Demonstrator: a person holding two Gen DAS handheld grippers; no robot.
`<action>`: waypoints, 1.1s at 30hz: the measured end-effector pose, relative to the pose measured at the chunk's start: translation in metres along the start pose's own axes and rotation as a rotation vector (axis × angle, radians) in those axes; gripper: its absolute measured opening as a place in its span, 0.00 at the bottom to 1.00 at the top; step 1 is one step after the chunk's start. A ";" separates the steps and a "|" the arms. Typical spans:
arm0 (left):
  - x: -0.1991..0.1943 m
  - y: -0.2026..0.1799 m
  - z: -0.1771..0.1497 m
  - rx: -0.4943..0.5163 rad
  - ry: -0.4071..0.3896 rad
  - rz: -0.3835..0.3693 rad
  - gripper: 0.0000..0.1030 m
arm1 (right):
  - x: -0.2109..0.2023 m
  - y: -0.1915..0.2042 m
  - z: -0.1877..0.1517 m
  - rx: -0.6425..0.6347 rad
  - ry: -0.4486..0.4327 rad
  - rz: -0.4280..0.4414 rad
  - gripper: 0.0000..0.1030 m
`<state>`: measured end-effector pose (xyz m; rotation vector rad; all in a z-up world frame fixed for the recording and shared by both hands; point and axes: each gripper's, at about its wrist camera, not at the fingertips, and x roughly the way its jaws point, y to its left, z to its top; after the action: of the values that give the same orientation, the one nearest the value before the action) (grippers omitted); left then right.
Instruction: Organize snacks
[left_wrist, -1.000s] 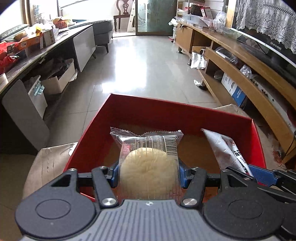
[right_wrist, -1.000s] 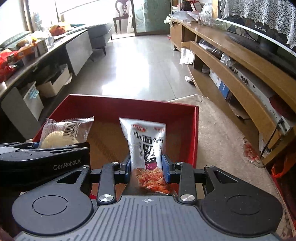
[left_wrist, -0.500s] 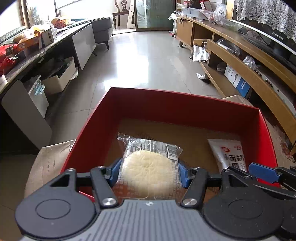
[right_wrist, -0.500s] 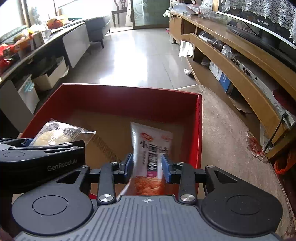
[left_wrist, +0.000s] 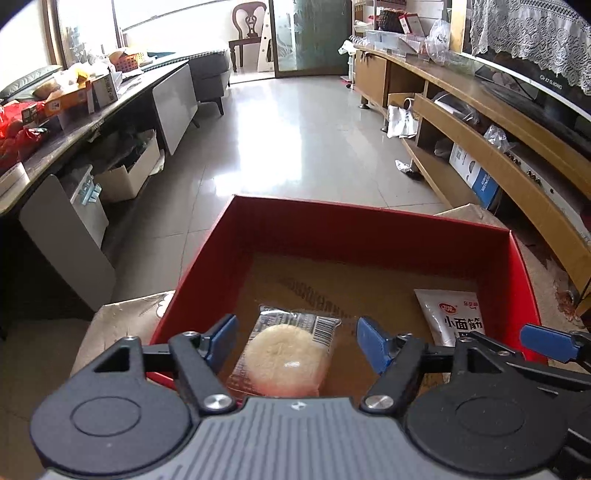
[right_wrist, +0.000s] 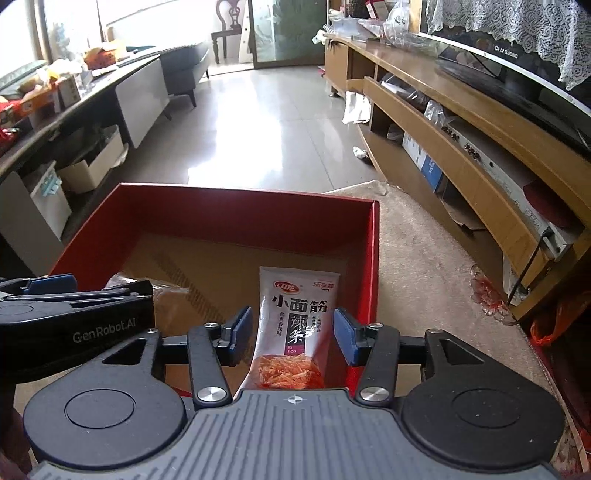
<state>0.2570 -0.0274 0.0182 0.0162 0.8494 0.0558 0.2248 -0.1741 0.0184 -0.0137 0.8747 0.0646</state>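
Observation:
A red open box (left_wrist: 369, 229) with a brown floor stands on a low surface; it also shows in the right wrist view (right_wrist: 243, 210). A clear-wrapped round pale cake (left_wrist: 286, 354) lies on the box floor at its left. My left gripper (left_wrist: 295, 332) is open above it, fingers apart from the wrapper. A white spicy-strip packet (right_wrist: 297, 325) lies on the box floor at the right, also in the left wrist view (left_wrist: 456, 317). My right gripper (right_wrist: 293, 326) is open around it, not touching.
The box rests on a beige padded surface (right_wrist: 424, 258). A wooden TV cabinet (right_wrist: 461, 147) runs along the right. A dark counter with clutter (left_wrist: 55, 122) runs along the left. Tiled floor (left_wrist: 295, 140) lies beyond the box.
Both grippers lowered their snacks into the box, then opened. The cake and the packet now lie released on the box floor.

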 end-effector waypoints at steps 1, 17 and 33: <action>-0.003 0.000 0.000 -0.001 -0.004 -0.002 0.68 | -0.001 0.000 0.000 0.001 0.001 0.000 0.57; -0.051 0.020 -0.030 0.001 -0.001 -0.063 0.72 | -0.043 0.003 -0.024 -0.021 -0.004 0.012 0.63; -0.066 0.064 -0.102 -0.114 0.178 -0.092 0.72 | -0.061 0.018 -0.066 -0.075 0.074 0.051 0.64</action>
<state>0.1338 0.0321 0.0024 -0.1367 1.0224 0.0198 0.1342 -0.1613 0.0235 -0.0641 0.9466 0.1448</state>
